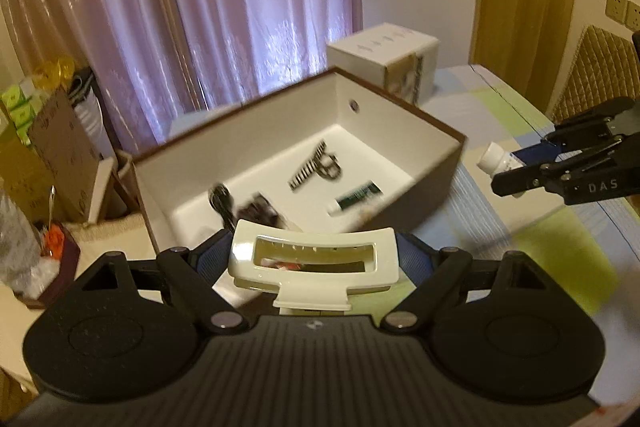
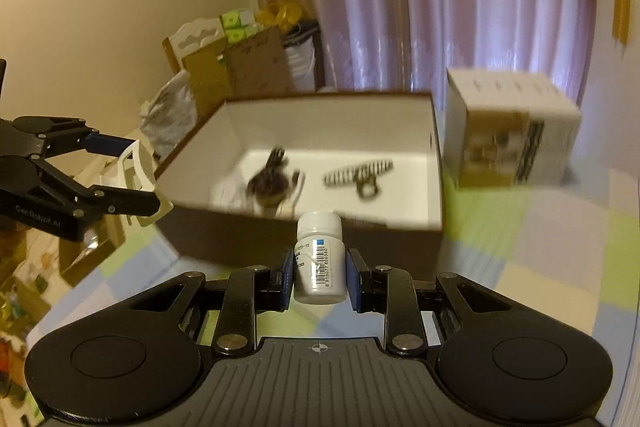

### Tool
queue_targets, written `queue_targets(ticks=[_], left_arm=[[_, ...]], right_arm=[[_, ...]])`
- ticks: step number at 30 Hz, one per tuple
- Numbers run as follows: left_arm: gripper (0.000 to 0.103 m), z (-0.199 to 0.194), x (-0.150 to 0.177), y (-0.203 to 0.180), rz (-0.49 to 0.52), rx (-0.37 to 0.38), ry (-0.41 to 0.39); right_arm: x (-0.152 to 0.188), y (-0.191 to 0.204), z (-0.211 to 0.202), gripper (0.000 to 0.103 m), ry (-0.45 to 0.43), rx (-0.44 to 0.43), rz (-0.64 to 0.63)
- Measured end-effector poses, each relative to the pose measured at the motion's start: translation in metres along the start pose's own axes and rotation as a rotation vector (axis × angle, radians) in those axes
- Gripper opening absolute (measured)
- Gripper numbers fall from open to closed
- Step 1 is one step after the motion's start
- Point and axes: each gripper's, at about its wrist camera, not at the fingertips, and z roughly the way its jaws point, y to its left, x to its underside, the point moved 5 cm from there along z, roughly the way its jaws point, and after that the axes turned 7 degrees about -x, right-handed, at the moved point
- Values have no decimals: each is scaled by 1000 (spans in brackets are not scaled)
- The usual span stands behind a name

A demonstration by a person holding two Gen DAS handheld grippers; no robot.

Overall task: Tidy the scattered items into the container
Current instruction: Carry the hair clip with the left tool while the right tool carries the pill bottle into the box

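My left gripper (image 1: 314, 259): fingers clamped on a cream hair clip (image 1: 316, 267), near the box (image 1: 420, 203). Box: holds striped clip (image 1: 308, 169), tube (image 1: 354, 197). My right gripper (image 2: 319, 273): fingers pinching white bottle (image 2: 320, 263), just before the box.

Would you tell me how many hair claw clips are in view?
2: the cream claw clip is held in the left tongs; the striped claw clip lies inside the box. Others may be hidden.
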Motion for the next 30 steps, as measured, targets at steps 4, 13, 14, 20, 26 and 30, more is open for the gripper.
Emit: queue_targets(ticks=[4,13,14,20,26,30], left_arm=[[85,20,-25,15,18,8,-27],[85,87,-59,25,88,84,-11],[85,96,-61,26,98,91,-3],[85,146,-61,21,156,133,43],[85,183,-59,9,248,156,84],[85,199,-57,4,271,176,107]], right_arm=[[-28,-5,25,24,-5,49,1],[-51,-35,94,24,80,154,9],[-49,-38,100,24,92,162,7],[-45,-60,131,24,167,188,-6],[-42,-68,150,24,223,185,-79],[-42,-72,158,24,244,181,-115]])
